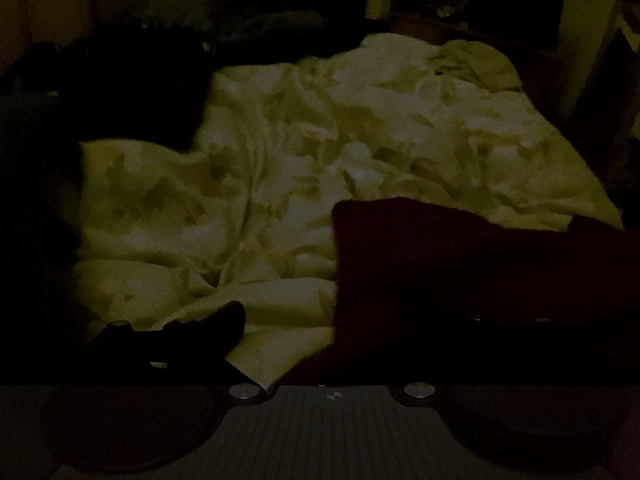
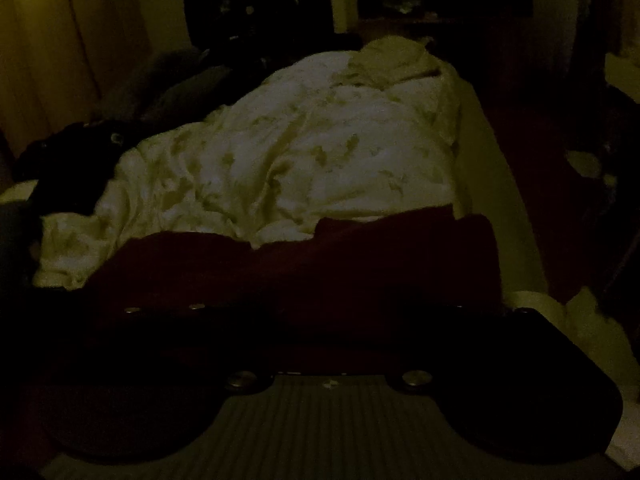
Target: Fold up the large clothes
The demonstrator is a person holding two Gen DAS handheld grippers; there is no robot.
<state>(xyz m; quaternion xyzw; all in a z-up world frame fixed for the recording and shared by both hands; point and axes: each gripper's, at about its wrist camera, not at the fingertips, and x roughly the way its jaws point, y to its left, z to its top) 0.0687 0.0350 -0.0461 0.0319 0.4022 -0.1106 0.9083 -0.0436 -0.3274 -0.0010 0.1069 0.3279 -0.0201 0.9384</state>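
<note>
The room is very dark. A dark red garment [image 1: 460, 272] lies on the near right of a bed with a pale patterned duvet [image 1: 320, 140]. In the left wrist view the left finger [image 1: 192, 336] shows over the duvet, and the right finger is lost under the garment's edge. In the right wrist view the red garment [image 2: 300, 272] spreads across the near bed, and both fingers [image 2: 160, 316] are dark shapes against it. I cannot tell how either pair of jaws stands.
Dark clothes [image 1: 132, 92] are piled on the bed's far left. The pale duvet [image 2: 300, 152] covers the rest of the bed. A wardrobe [image 2: 48, 52] stands at the left and dark furniture [image 1: 500, 20] at the back. The floor [image 2: 552, 200] runs along the bed's right side.
</note>
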